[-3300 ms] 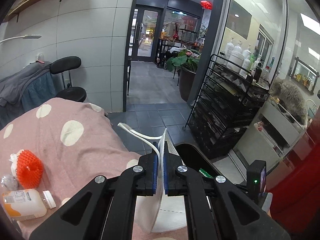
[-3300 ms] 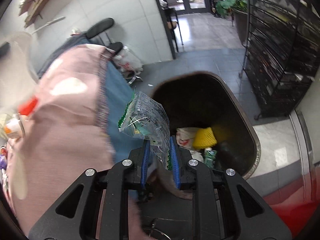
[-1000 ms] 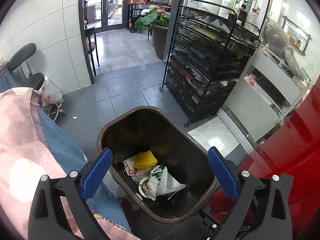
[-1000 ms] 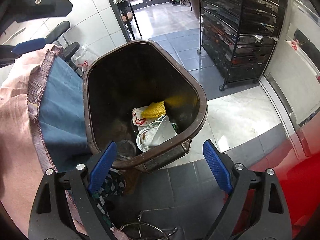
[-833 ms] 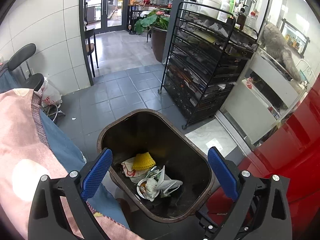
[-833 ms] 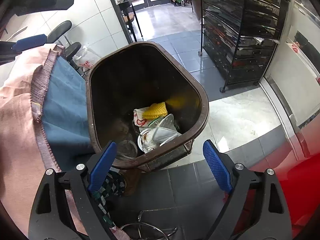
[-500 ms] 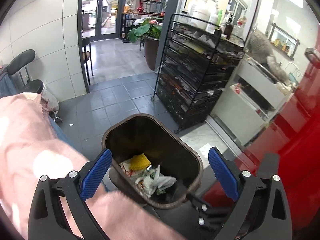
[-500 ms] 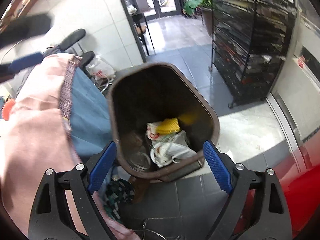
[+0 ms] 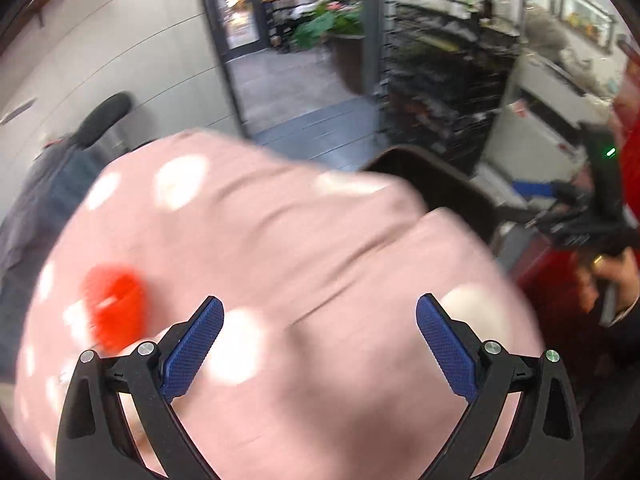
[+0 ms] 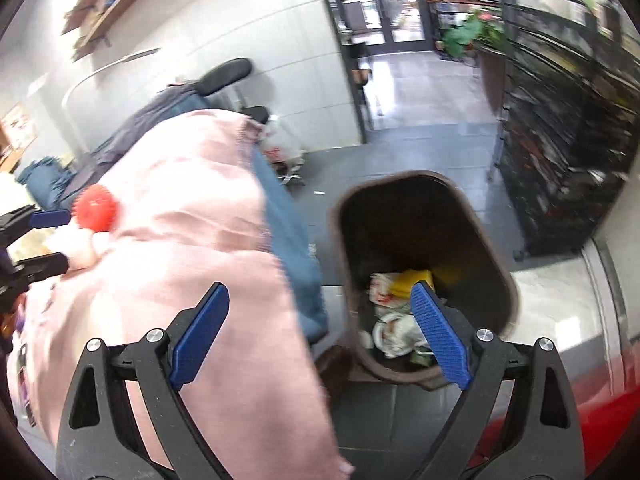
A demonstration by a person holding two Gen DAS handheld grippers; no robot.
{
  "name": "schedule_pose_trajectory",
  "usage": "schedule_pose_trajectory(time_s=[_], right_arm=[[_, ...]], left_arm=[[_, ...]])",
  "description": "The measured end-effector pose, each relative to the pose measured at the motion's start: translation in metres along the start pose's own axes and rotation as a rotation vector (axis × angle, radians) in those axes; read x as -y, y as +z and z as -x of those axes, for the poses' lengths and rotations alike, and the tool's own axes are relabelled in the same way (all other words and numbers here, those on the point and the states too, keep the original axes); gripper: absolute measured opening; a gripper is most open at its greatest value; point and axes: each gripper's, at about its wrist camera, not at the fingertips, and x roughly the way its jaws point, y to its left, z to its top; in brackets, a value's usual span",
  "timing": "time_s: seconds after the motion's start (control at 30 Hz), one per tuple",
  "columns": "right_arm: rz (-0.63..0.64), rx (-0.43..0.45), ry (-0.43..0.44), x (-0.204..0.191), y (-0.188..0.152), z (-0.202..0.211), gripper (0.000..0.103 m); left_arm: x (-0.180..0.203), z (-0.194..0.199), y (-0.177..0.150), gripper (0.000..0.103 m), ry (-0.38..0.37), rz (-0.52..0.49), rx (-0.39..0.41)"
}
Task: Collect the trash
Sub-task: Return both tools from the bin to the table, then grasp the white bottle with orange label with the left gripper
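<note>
A brown trash bin (image 10: 500, 276) stands on the floor beside the pink polka-dot covered table (image 10: 192, 264). It holds a yellow piece, a white mask and wrappers (image 10: 394, 330). My right gripper (image 10: 318, 334) is open and empty, above the table edge and the bin. My left gripper (image 9: 318, 346) is open and empty over the pink cover (image 9: 280, 248). A red spiky ball (image 9: 116, 306) lies on the cover to its left, blurred; it also shows in the right wrist view (image 10: 96, 208). The bin's rim (image 9: 452, 184) shows past the table edge.
A black wire shelf rack (image 10: 568, 128) stands right of the bin. A black stool (image 10: 224, 74) and a grey garment sit by the tiled wall. A red cabinet (image 10: 568, 432) is at the lower right. The right gripper and hand (image 9: 592, 232) show in the left wrist view.
Both grippers dropped their trash into the bin and opened. They have since swung left, away from the bin and back over the pink table; the left view is motion-blurred.
</note>
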Motion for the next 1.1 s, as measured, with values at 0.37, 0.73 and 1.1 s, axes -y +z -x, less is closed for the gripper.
schedule_pose_trajectory(time_s=[0.37,0.73,1.1], right_arm=[[0.079,-0.028,0.259,-0.085,0.023,-0.007,0.092],[0.190,-0.016,0.395,-0.143,0.030,-0.006,0.092],[0.231,-0.048,0.390,-0.171,0.056,-0.027,0.093]], left_arm=[[-0.086,-0.042,-0.040,0.090,0.206,-0.167,-0.333],[-0.111,-0.074,-0.052,0.065,0.154,-0.154,-0.409],[-0.109,-0.033,-0.065,0.060,0.040,0.131,-0.142]])
